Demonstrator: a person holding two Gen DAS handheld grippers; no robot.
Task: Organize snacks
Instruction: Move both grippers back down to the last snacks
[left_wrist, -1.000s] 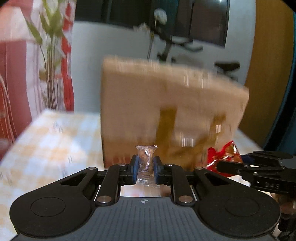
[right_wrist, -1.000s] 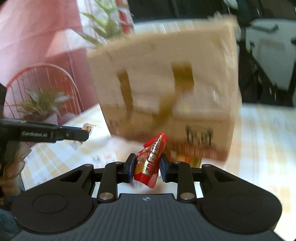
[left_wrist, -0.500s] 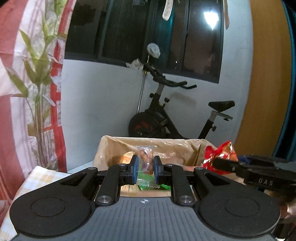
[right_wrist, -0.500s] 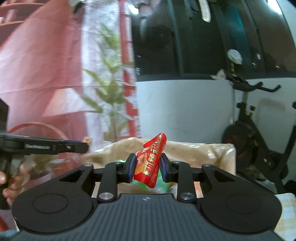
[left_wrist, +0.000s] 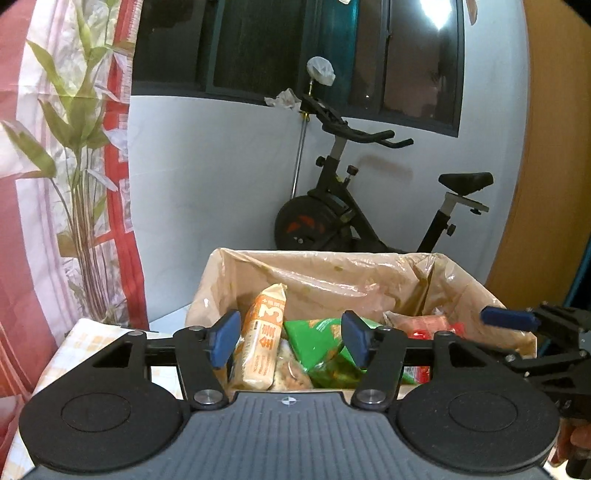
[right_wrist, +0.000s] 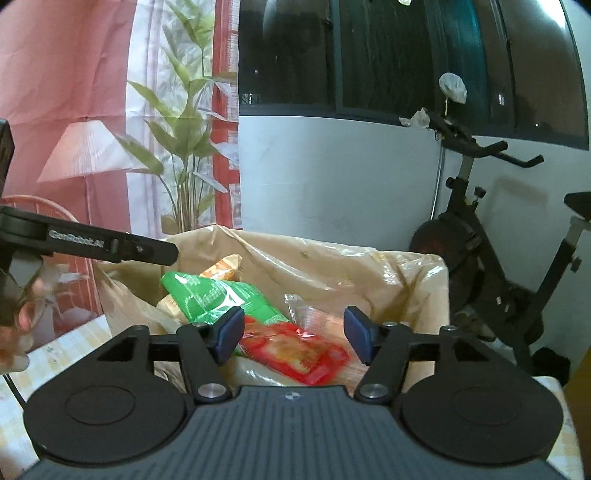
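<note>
My left gripper hangs over the near edge of the brown cardboard box lined with crinkled clear plastic, its blue-padded fingers spread wide with nothing between them. My right gripper sits over the same box, fingers just as far apart and empty.

Through the left camera I see a tall orange-and-white snack packet standing nearly upright against the near left of the box, with a green foil snack bag leaning just beside it and a small clear-wrapped snack low between them. A red packet shows only as a sliver at the right, behind my finger. My right gripper enters this view from the right edge, one blue pad over the box's right wall.

The right camera shows what the left hides: the red foil snack packet lies flat and fully exposed between my fingers, and a crumpled clear wrapper rests just behind it. Here the green bag tilts across the left side and the orange packet only peeks out behind it. My left gripper's black arm crosses in from the left, above the box's left rim.

The box stands on a table with a yellow-checked cloth. A black exercise bike stands behind it against the white wall.
</note>
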